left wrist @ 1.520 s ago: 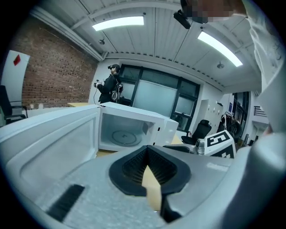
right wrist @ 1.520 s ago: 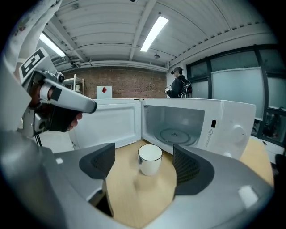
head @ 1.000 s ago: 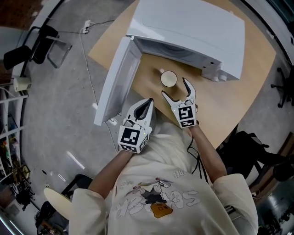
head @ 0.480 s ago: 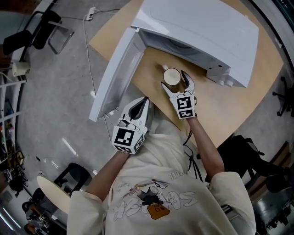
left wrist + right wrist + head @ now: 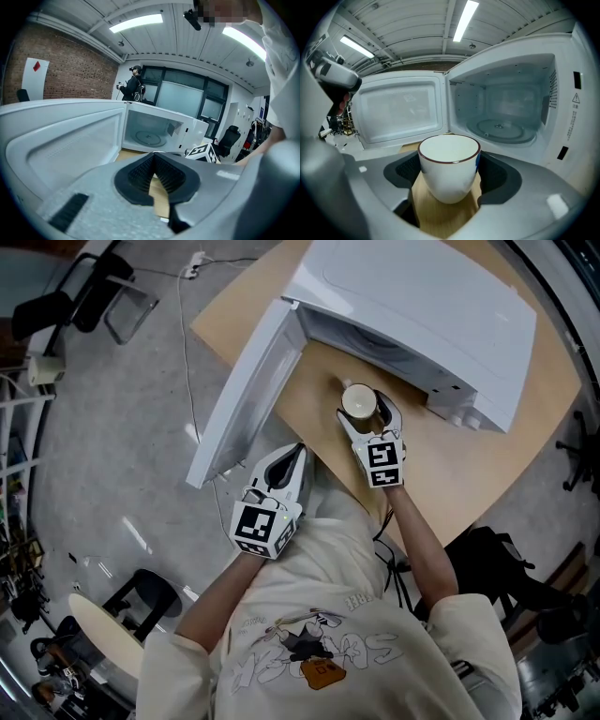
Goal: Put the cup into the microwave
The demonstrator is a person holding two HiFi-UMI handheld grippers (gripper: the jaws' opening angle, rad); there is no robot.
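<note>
A white cup (image 5: 359, 401) with a dark rim stands on the wooden table (image 5: 450, 465) just in front of the open white microwave (image 5: 412, 306). My right gripper (image 5: 366, 409) has the cup (image 5: 449, 171) between its jaws, which are closing; both pads look to be against its sides. Behind the cup lie the empty cavity with its glass turntable (image 5: 501, 129) and the swung-out door (image 5: 401, 112). My left gripper (image 5: 296, 454) hangs shut and empty at the table's near edge beside the door (image 5: 248, 390), its jaws (image 5: 153, 159) pointing at the microwave (image 5: 154, 131).
The microwave door (image 5: 61, 140) stands wide open to the left, over the table's edge. Black chairs (image 5: 80, 310) and a cable lie on the grey floor at the left. A person stands far back in the room (image 5: 133, 86).
My right gripper has moved forward so the cup now sits between its jaws, and the jaws have narrowed around it. The left gripper has barely shifted.
</note>
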